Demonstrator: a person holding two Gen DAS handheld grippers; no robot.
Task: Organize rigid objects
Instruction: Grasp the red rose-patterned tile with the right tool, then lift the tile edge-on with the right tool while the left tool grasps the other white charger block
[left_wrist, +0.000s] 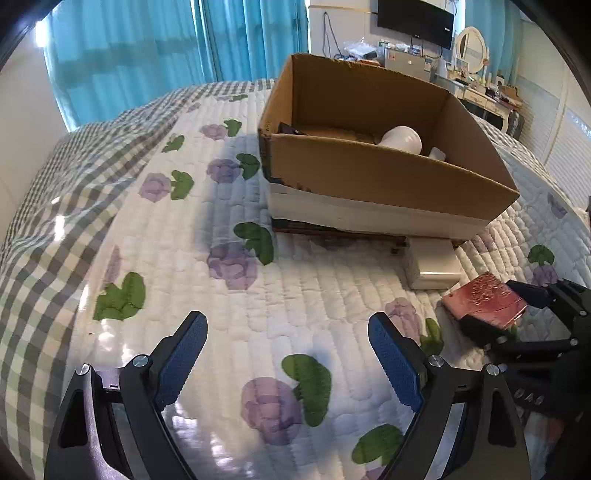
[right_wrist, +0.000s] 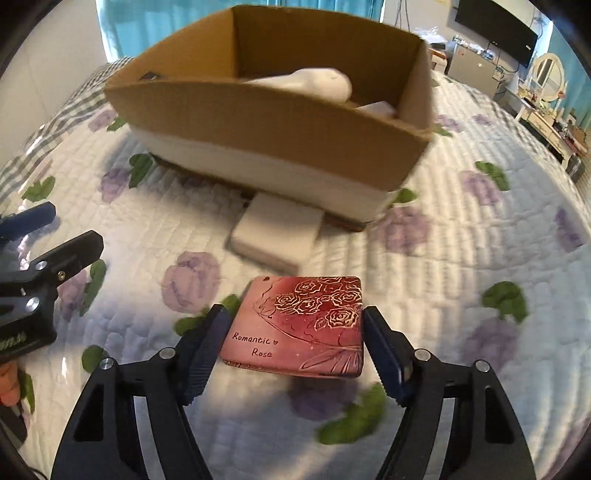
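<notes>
R gripper (right_wrist: 291, 336) clamps flat pink rose-embossed tin (right_wrist: 299, 325); L gripper (left_wrist: 288, 332) spread wide, empty, over quilted bedspread (left_wrist: 258, 295). Cardboard box (right_wrist: 280, 147) behind.

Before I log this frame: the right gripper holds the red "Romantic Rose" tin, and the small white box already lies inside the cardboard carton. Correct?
Not quite. The small white box lies on the quilt just outside the cardboard carton, against its near wall, as the right wrist view shows. The right gripper does hold the red tin.
</notes>
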